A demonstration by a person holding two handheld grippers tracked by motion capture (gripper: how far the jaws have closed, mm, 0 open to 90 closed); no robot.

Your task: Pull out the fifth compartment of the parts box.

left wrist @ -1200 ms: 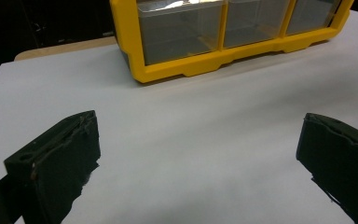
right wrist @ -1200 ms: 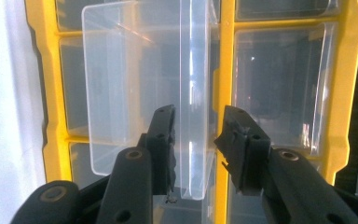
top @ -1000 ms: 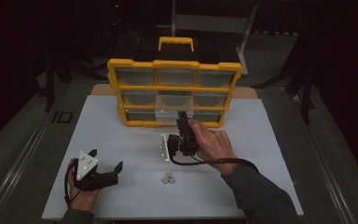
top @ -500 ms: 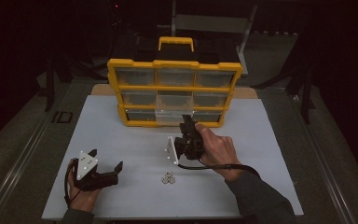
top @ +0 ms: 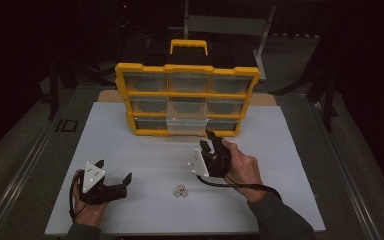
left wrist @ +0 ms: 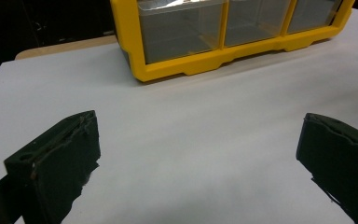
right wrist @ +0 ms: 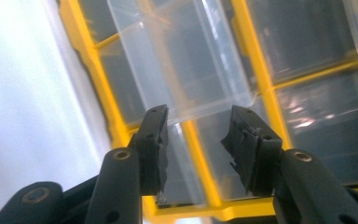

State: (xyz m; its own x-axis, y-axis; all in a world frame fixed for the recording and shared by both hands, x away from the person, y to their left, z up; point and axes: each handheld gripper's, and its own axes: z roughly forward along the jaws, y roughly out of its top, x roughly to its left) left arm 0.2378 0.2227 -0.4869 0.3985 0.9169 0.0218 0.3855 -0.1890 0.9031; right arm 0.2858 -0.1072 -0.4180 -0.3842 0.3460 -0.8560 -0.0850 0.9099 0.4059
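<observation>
The yellow drawer organizer [top: 186, 97] stood at the sheet's far edge, its bottom-middle clear drawer [top: 185, 125] pulled out. Just before that drawer, the right gripper [top: 211, 143] hovered, jaws narrowly parted, empty. Well apart toward the near-left, the left gripper [top: 113, 172] rested, jaws wide. Small rings [top: 181, 190] lay between.

The yellow plastic drawer cabinet with clear drawers [top: 187, 100] stands across the far middle of the white table top [top: 290, 150], blocking that edge. Its bottom-middle clear drawer [top: 186, 125] juts out toward the near edge, and the right gripper [top: 211, 142], jaws a little apart, sits just in front of it. A small cluster of metal rings [top: 180, 190] lies near the near edge, between the two grippers. The left gripper [top: 114, 176], jaws spread wide, rests by the near left corner. Bare surface runs along both side edges.
</observation>
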